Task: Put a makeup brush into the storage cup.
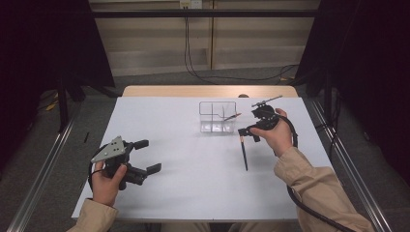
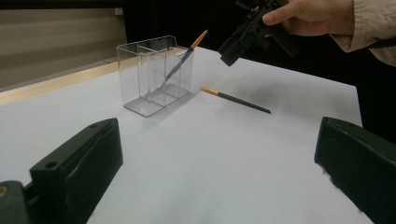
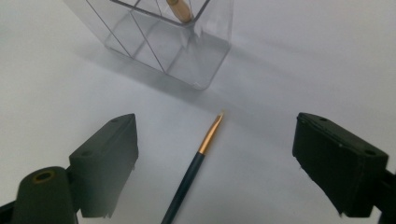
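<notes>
Over the white table (image 1: 193, 183) I am hovering my right gripper (image 3: 215, 154), jaws wide and empty, above the loose paintbrush (image 3: 196, 163) beside the clear holder (image 1: 217, 116), where one brush (image 2: 180, 60) is already leaning, seemingly in an end compartment, while my left gripper (image 1: 145, 157) is waiting open.

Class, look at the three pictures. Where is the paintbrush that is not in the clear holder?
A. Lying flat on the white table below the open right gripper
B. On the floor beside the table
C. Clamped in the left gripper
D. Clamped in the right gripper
A: the loose paintbrush lies flat on the white table, untouched, between the spread jaws of the right gripper.
</notes>
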The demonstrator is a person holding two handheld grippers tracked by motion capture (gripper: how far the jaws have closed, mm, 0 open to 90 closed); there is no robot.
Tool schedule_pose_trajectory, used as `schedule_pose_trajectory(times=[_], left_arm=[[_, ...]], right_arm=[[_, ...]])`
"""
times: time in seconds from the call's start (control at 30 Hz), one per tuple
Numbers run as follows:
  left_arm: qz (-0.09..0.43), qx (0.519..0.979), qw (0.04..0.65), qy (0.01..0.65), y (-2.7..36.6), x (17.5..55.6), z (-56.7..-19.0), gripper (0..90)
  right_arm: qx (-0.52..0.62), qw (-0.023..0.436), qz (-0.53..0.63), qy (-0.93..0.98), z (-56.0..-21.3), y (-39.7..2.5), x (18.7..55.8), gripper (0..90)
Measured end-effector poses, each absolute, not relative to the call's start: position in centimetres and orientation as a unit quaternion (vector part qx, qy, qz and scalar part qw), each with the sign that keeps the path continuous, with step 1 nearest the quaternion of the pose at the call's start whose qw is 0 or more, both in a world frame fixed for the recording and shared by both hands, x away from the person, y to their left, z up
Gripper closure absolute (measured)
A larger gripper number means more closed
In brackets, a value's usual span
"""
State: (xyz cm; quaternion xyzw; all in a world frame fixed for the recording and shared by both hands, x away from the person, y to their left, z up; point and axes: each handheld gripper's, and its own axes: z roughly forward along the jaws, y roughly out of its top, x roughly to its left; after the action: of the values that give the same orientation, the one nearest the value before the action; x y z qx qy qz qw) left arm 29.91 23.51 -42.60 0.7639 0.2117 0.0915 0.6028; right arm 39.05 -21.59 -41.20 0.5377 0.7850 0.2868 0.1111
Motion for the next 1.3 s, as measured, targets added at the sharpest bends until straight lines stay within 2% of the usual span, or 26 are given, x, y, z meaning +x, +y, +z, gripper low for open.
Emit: schedule_pose_trajectory(times=[0.53, 0.87, 1.3], left_arm=[[0.091, 0.764, 0.603, 0.212, 23.5, 30.0, -42.6, 0.9], [0.092, 0.765, 0.601, 0.211, 23.5, 30.0, -42.6, 0.9], [0.093, 0.763, 0.603, 0.213, 23.8, 30.2, -42.6, 0.9]], right_arm=[[0.562, 0.077, 0.204, 0.798, -42.0, -20.4, 40.0, 17.4], [0.574, 0.075, 0.153, 0.801, -42.7, -19.6, 40.6, 26.6], [0.589, 0.047, 0.12, 0.797, -44.5, -19.0, 41.4, 41.8]])
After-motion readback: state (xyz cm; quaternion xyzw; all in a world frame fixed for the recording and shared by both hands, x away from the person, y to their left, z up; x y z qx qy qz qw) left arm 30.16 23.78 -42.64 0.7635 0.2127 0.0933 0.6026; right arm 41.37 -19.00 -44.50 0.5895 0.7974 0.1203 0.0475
